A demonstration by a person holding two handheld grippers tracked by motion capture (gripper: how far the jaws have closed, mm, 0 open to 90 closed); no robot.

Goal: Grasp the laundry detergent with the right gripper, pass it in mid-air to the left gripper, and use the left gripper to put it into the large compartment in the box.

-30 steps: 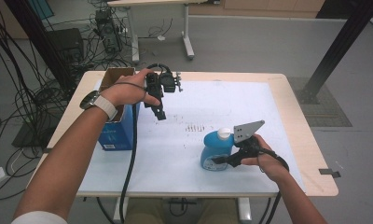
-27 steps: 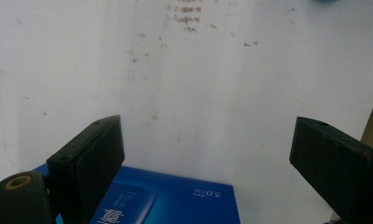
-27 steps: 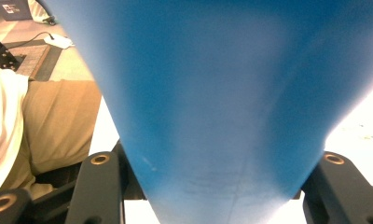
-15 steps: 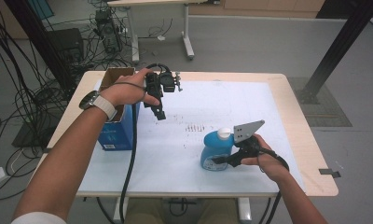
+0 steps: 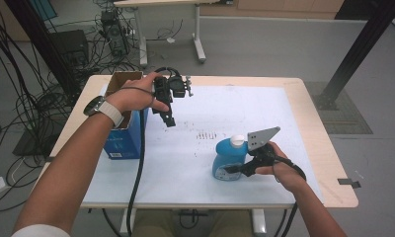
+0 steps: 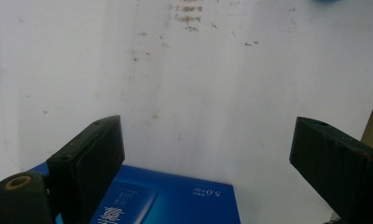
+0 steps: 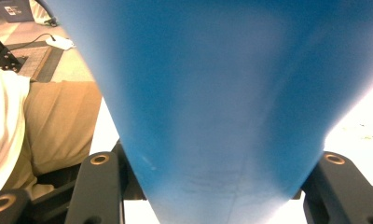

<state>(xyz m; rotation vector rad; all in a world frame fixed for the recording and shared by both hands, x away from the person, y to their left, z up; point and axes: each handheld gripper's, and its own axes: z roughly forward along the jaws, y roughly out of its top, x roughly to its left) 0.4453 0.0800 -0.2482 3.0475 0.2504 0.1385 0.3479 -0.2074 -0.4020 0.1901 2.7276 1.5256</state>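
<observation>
A blue plastic bottle point(image 5: 227, 157) with a white cap point(image 5: 238, 140) stands on the white table point(image 5: 264, 106) at the front right. My right gripper point(image 5: 232, 170) is shut on the bottle, its jaws pressing the body from both sides; the bottle's blue wall point(image 7: 222, 93) looms close in the right gripper view. My left gripper point(image 5: 169, 120) hangs over the table's back left, jaws pointing down and open with nothing between them point(image 6: 208, 154). A blue carton point(image 5: 124, 138) stands just left of it; its top point(image 6: 175, 203) lies below the open jaws.
The carton's flaps are open, showing a brown inside point(image 5: 122, 81). Small dark marks point(image 5: 205, 135) dot the middle of the table. Cables point(image 5: 32, 98) lie on the floor to the left, a black post point(image 5: 356, 54) stands at the right, and another table's legs point(image 5: 198, 34) stand behind.
</observation>
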